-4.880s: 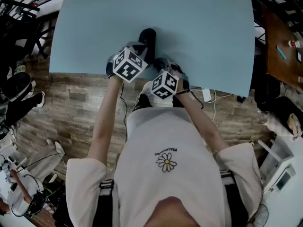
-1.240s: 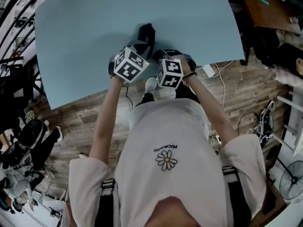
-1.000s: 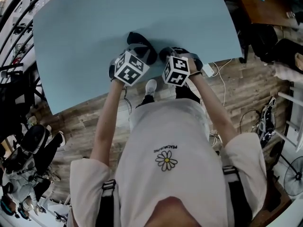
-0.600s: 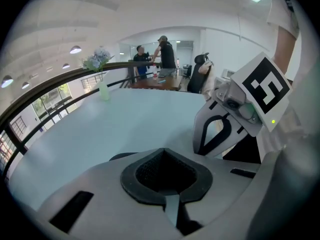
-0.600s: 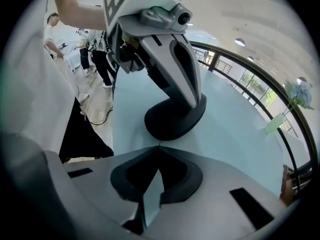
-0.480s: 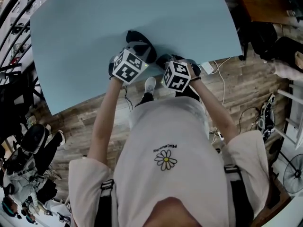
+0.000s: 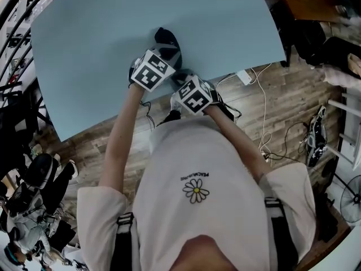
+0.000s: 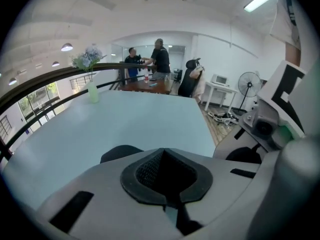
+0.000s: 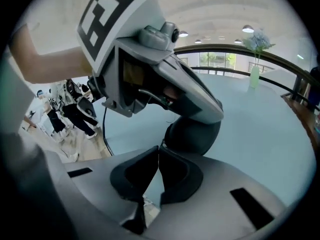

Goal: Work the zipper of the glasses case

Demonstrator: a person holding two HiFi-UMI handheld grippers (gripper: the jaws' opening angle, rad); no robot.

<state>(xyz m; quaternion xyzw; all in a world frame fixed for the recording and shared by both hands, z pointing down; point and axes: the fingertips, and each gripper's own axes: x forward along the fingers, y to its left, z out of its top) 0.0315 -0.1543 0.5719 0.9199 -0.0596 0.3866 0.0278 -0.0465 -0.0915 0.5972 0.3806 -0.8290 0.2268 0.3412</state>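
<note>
A black glasses case lies on a pale blue tabletop, near its front edge and just ahead of the person. The left tongs reach down to the top of the case. Their jaws are together, and no view shows whether any part of the case is pinched. The right tongs, just beside the left, point at the case's near side with jaws pressed together. Whether a zipper pull sits between them cannot be told. At the tabletop's far edge stands a green vase of pale flowers. Below the tabletop's front edge is a wooden floor with cables.
</note>
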